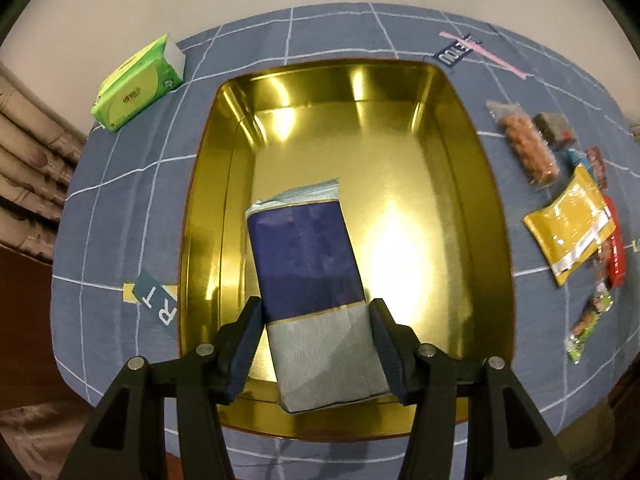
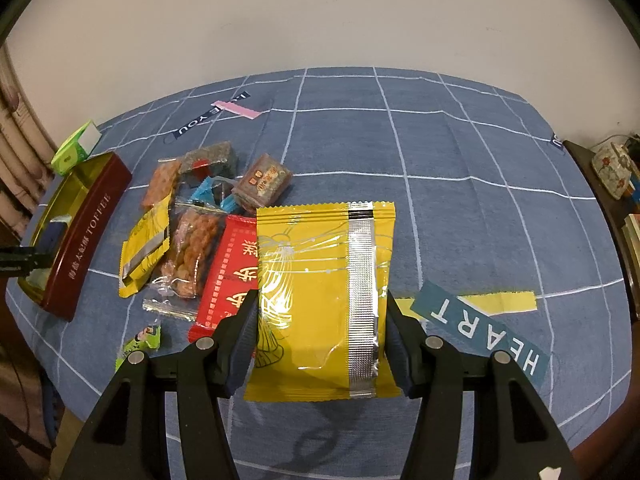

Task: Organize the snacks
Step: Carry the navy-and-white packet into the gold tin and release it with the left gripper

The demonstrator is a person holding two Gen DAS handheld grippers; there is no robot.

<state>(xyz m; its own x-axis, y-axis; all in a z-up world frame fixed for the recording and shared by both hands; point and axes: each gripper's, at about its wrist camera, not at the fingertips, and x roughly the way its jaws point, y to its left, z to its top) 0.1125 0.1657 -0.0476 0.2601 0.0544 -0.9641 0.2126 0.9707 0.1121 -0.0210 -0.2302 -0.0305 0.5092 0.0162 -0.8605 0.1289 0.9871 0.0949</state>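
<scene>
Left gripper [image 1: 316, 344] grips blue packet [image 1: 308, 256] over tin [image 1: 460, 128]; right gripper [image 2: 320, 344] clamps yellow packet [image 2: 316, 280].

Snacks, part in the tin, part loose on the worktop

A navy-and-pale-blue packet [image 1: 316, 300] hangs tilted over the open gold tin [image 1: 472, 184], near its front wall. A yellow packet with a silver seam [image 2: 320, 300] is held flat above the cloth. Toward the worktop's left edge, beside the tin's maroon wall, lies a heap: a red packet [image 2: 224, 280], a smaller yellow one [image 2: 146, 248], clear bags of orange snacks [image 2: 192, 248], and a brown block [image 2: 262, 184].
</scene>
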